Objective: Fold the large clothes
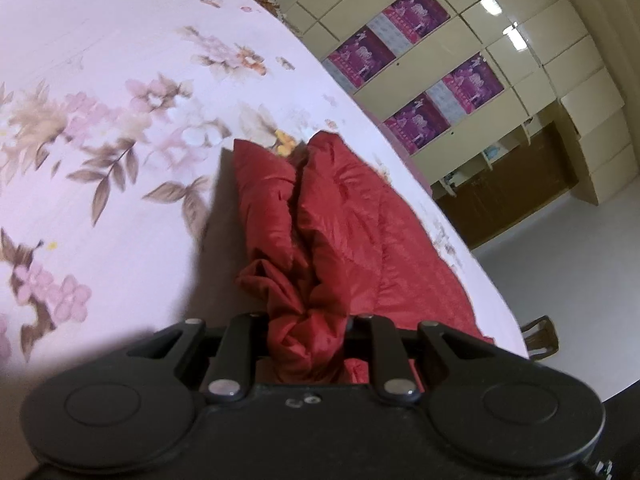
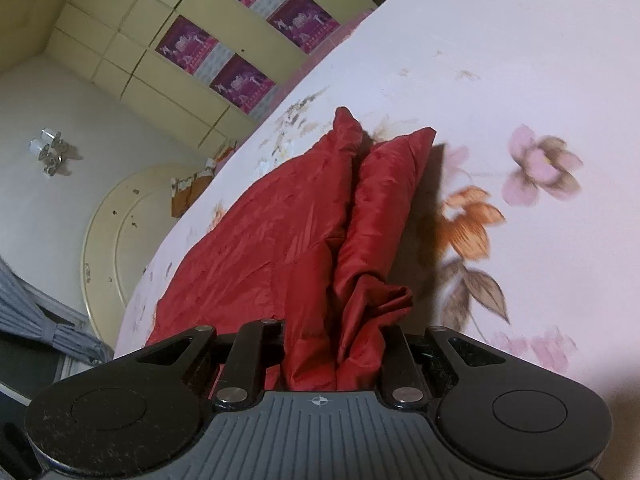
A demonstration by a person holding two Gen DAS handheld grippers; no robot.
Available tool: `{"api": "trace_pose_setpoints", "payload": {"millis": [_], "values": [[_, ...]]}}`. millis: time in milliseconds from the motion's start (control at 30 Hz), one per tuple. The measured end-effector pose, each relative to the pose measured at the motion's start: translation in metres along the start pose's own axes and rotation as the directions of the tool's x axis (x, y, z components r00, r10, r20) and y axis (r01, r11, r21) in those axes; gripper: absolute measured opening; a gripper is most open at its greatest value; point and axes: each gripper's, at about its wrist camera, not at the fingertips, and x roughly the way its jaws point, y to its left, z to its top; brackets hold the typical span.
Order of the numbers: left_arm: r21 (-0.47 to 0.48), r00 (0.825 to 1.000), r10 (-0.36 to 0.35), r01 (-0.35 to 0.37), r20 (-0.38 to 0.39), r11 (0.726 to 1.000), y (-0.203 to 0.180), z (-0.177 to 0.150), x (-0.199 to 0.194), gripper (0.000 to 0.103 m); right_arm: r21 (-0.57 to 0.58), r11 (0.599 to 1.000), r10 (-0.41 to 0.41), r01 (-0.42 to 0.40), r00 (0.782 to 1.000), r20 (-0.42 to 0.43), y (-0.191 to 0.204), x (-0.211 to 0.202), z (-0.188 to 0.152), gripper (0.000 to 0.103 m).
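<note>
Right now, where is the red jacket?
In both wrist views the red jacket lies on the floral bedsheet, one end bunched in each gripper's jaws.

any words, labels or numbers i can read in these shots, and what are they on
No text can be read in either view.
Purple posters on the cream cabinet doors: they carry print, too small and blurred to read.
Right gripper body: only a small crosshair mark, no letters.
Red garment and floral sheet: no label visible.

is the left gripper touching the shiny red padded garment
Touching. In the left wrist view the shiny red padded garment is bunched between the left gripper's jaws, which are closed on the fabric.
</note>
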Motion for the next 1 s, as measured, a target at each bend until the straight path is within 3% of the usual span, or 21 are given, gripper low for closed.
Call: {"api": "trace_pose_setpoints", "payload": {"millis": [33, 100, 233, 367, 400, 467, 500, 567, 600, 633, 667, 733, 833, 933, 1000], "values": [[0.001, 1.0, 0.009, -0.009, -0.005, 1.0, 0.001, -0.001, 0.002, 0.022, 0.003, 1.0, -0.004, 0.004, 1.0, -0.009, -0.001, 0.004, 0.002, 0.018], [-0.023, 0.999, 0.034, -0.034, -0.017, 0.999, 0.008, -0.004, 0.008, 0.038, 0.006, 1.0, -0.016, 0.016, 1.0, -0.021, -0.007, 0.009, 0.005, 0.018], [-0.017, 1.0, 0.021, -0.021, 0.014, 1.0, 0.015, -0.005, 0.002, 0.044, 0.042, 0.999, -0.007, 0.008, 1.0, -0.028, -0.018, 0.016, 0.01, 0.025], [-0.01, 0.997, 0.062, -0.061, 0.054, 0.998, 0.028, 0.005, -0.017, 0.062, 0.022, 0.999, -0.035, 0.035, 0.999, 0.018, -0.024, 0.003, 0.017, 0.035], [-0.002, 0.995, 0.079, -0.079, 0.066, 0.997, 0.031, 0.005, -0.022, 0.064, 0.009, 0.998, -0.056, 0.056, 0.998, 0.034, -0.024, -0.002, 0.02, 0.041], [0.008, 0.99, 0.117, -0.118, 0.081, 0.993, 0.038, 0.012, -0.033, 0.063, -0.01, 0.988, -0.155, 0.157, 0.982, 0.105, -0.023, -0.016, 0.025, 0.065], [0.016, 0.984, 0.149, -0.152, 0.102, 0.988, 0.04, 0.016, -0.04, 0.049, -0.01, 0.978, -0.205, 0.209, 0.968, 0.147, -0.023, -0.025, 0.029, 0.074], [0.049, 0.972, 0.181, -0.19, 0.146, 0.98, 0.036, 0.022, -0.053, 0.036, 0.004, 0.971, -0.233, 0.238, 0.948, 0.219, -0.025, -0.041, 0.038, 0.073], [0.075, 0.972, 0.156, -0.171, 0.174, 0.983, 0.03, 0.025, -0.059, 0.033, 0.002, 0.974, -0.218, 0.225, 0.946, 0.241, -0.024, -0.047, 0.045, 0.061], [0.1, 0.973, 0.136, -0.157, 0.187, 0.983, 0.023, 0.028, -0.061, 0.033, -0.012, 0.976, -0.208, 0.218, 0.946, 0.247, -0.02, -0.048, 0.051, 0.035], [0.129, 0.975, 0.119, -0.144, 0.187, 0.981, 0.015, 0.029, -0.059, 0.033, -0.029, 0.975, -0.208, 0.221, 0.947, 0.247, -0.014, -0.047, 0.054, 0.028], [0.216, 0.986, 0.063, -0.097, 0.156, 0.972, -0.01, 0.031, -0.044, 0.033, -0.093, 0.975, -0.174, 0.202, 0.954, 0.245, 0.01, -0.033, 0.059, 0.024], [0.328, 0.997, -0.015, -0.011, 0.076, 0.945, -0.052, 0.025, -0.01, 0.033, -0.248, 0.957, -0.107, 0.15, 0.978, 0.178, 0.06, 0.005, 0.051, 0.023], [0.439, 0.999, -0.037, 0.047, -0.031, 0.897, -0.092, 0.002, 0.032, 0.036, -0.402, 0.911, -0.059, 0.086, 0.995, 0.079, 0.114, 0.058, 0.031, 0.023], [0.506, 0.998, -0.01, 0.037, -0.056, 0.862, -0.11, -0.014, 0.053, 0.036, -0.478, 0.876, -0.057, 0.06, 0.998, 0.022, 0.136, 0.089, 0.013, 0.023]]}}
